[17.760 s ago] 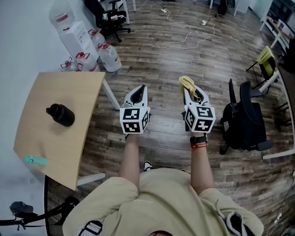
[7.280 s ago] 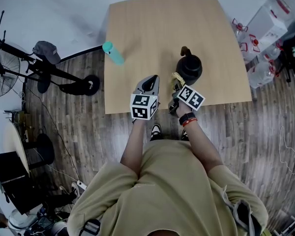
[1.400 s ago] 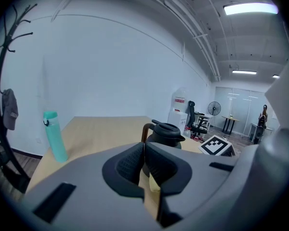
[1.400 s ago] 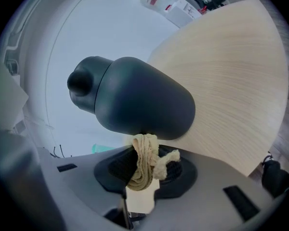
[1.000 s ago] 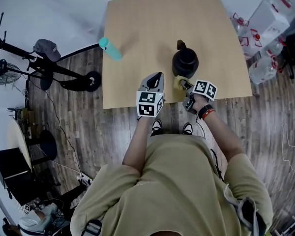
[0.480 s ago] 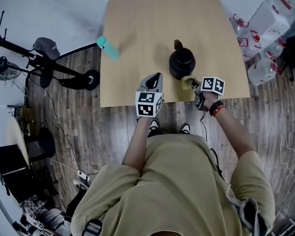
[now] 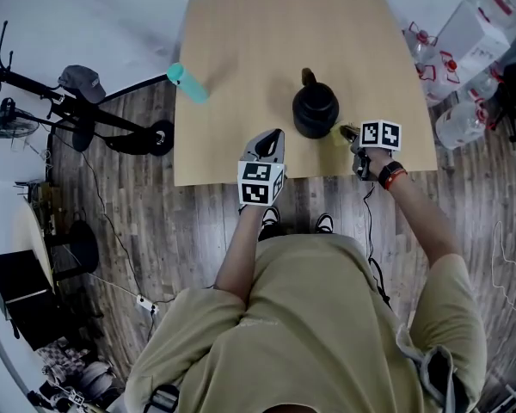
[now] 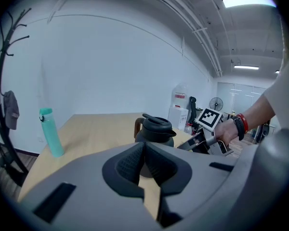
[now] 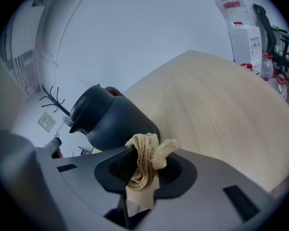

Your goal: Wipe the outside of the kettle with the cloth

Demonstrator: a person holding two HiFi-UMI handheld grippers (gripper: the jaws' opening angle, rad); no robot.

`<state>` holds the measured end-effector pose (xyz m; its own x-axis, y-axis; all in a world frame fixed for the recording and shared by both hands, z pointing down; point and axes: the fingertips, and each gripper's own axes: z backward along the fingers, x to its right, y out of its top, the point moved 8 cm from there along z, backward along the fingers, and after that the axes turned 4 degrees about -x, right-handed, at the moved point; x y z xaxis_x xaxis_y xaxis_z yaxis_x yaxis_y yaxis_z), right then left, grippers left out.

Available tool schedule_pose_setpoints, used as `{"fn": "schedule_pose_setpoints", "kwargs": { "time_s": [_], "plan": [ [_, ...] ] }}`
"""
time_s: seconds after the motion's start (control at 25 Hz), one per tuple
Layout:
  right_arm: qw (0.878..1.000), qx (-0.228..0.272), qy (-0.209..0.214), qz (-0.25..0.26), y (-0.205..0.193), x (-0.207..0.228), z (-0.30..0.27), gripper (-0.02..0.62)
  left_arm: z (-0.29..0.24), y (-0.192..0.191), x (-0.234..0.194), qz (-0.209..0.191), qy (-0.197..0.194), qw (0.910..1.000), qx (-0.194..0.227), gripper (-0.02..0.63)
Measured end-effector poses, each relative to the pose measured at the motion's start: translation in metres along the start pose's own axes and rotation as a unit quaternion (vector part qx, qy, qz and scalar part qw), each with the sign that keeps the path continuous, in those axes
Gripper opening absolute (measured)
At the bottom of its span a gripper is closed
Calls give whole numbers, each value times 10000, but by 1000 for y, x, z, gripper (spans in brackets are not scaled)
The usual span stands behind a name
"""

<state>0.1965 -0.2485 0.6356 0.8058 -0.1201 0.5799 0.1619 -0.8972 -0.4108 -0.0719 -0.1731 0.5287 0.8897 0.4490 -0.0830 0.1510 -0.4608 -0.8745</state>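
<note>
Kettle: black, rounded, matte.
Cloth: yellowish, crumpled, clamped in right hand-held gripper.
Left hand-held gripper: jaws together, empty.

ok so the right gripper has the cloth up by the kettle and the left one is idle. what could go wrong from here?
1. Nothing braces the kettle. The left gripper is shut, empty and apart from it, so a sideways wipe from the right gripper may slide or tip it.
2. Only a small bunch of cloth sticks out past the jaws, so the hard jaw tips might scrape the kettle's wall instead of wiping it.
</note>
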Motion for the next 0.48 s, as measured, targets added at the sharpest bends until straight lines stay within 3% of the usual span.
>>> {"fn": "schedule_pose_setpoints", "kwargs": {
  "time_s": [0.28, 0.48],
  "plan": [
    [9986, 134, -392, 325, 12, 14, -5, 114, 2, -3, 5, -96, 64, 9999, -71, 25],
    [9945, 652, -631, 523, 22, 18, 2, 114, 7, 0, 1, -148, 82, 9999, 8, 25]
  ]
}}
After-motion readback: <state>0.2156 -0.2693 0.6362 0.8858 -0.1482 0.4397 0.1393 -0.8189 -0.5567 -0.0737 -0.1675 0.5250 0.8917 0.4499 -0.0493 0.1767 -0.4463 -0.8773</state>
